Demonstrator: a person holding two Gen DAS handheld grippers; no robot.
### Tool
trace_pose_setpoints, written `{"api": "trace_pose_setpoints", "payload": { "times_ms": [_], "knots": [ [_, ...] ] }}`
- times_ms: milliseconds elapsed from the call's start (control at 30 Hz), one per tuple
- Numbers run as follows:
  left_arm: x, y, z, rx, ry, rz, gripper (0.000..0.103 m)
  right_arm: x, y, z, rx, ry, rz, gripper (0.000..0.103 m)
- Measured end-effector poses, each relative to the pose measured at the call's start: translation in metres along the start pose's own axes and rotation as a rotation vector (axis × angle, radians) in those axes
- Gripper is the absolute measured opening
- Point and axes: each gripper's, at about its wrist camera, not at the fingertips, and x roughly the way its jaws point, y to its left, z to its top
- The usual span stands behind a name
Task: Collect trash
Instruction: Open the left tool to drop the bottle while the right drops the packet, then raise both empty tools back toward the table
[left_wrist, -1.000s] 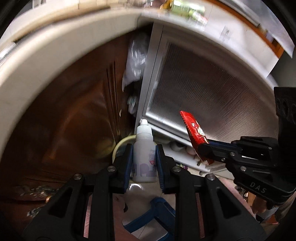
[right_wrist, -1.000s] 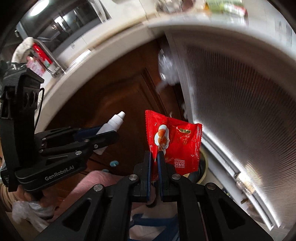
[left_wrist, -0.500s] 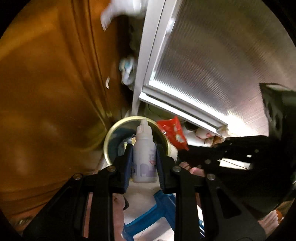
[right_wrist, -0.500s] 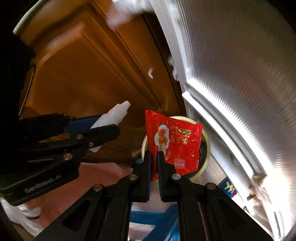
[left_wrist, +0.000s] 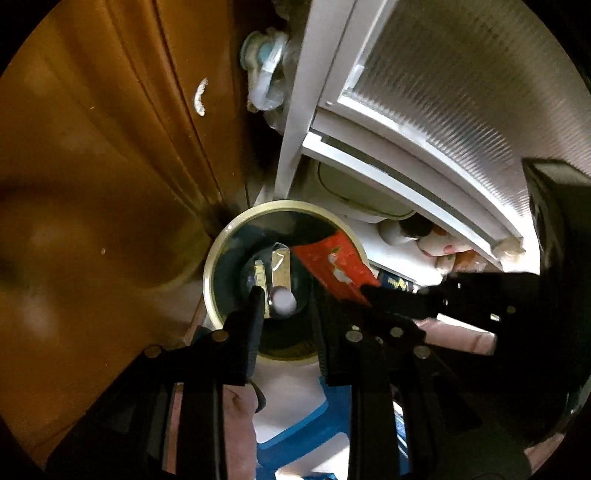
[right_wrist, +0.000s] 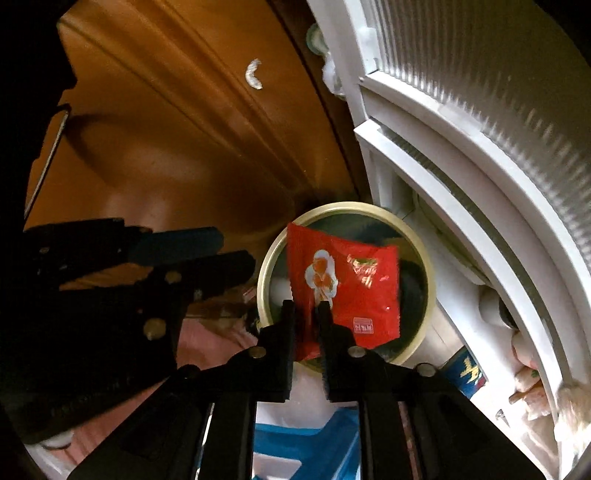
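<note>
A round trash can with a cream rim (left_wrist: 221, 236) (right_wrist: 424, 251) stands on the floor below both grippers. My left gripper (left_wrist: 286, 306) is open right above its mouth. The small white bottle (left_wrist: 282, 301) is loose between the fingers and seen end-on over the can's dark inside. My right gripper (right_wrist: 306, 308) has its jaws a little apart around the lower corner of a red snack wrapper (right_wrist: 347, 284), which hangs over the can; its grip is unclear. The wrapper also shows in the left wrist view (left_wrist: 332, 266).
A brown wooden door (left_wrist: 92, 166) stands left of the can. A white frame with ribbed glass (left_wrist: 443, 103) stands to the right. A blue plastic stool (right_wrist: 303, 443) is below the grippers. Small items lie on the floor under the white frame (left_wrist: 443, 247).
Both grippers moved down over the trash can. My left gripper opened and let go of the white bottle. My right gripper's jaws parted slightly around the wrapper.
</note>
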Motion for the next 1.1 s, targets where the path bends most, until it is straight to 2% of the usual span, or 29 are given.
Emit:
{"api": "trace_pose_setpoints", "payload": {
  "times_ms": [33, 100, 167, 233, 333, 467, 533, 833, 1100],
  "knots": [
    [0.001, 0.0, 0.001, 0.001, 0.0, 0.002, 0.025, 0.0, -0.003, 0.001, 0.003, -0.001, -0.004, 0.026],
    [0.0, -0.001, 0.002, 0.007, -0.003, 0.0, 0.032, 0.005, -0.007, 0.007, 0.008, -0.005, -0.021, 0.038],
    [-0.005, -0.001, 0.001, 0.011, -0.006, 0.002, 0.052, 0.008, -0.012, 0.01, 0.009, -0.012, -0.026, 0.04],
    [-0.01, -0.003, 0.001, 0.017, -0.014, 0.002, 0.058, 0.009, -0.016, 0.011, 0.018, -0.013, -0.028, 0.04],
    [-0.016, -0.004, 0.001, 0.02, -0.018, 0.01, 0.061, 0.01, -0.02, 0.01, 0.031, -0.011, -0.035, 0.04],
    [-0.025, -0.004, 0.003, 0.006, -0.023, 0.006, 0.062, 0.003, -0.009, -0.011, 0.038, -0.012, -0.045, 0.04],
    [-0.032, -0.004, 0.002, -0.001, -0.032, 0.004, 0.063, -0.019, -0.001, -0.029, 0.043, -0.016, -0.044, 0.04],
    [-0.078, -0.017, -0.011, 0.011, -0.082, -0.007, 0.063, -0.072, 0.005, -0.059, 0.058, -0.062, -0.042, 0.04],
    [-0.14, -0.028, -0.034, 0.044, -0.158, -0.009, 0.063, -0.141, 0.029, -0.09, 0.019, -0.138, -0.056, 0.039]
  ]
}}
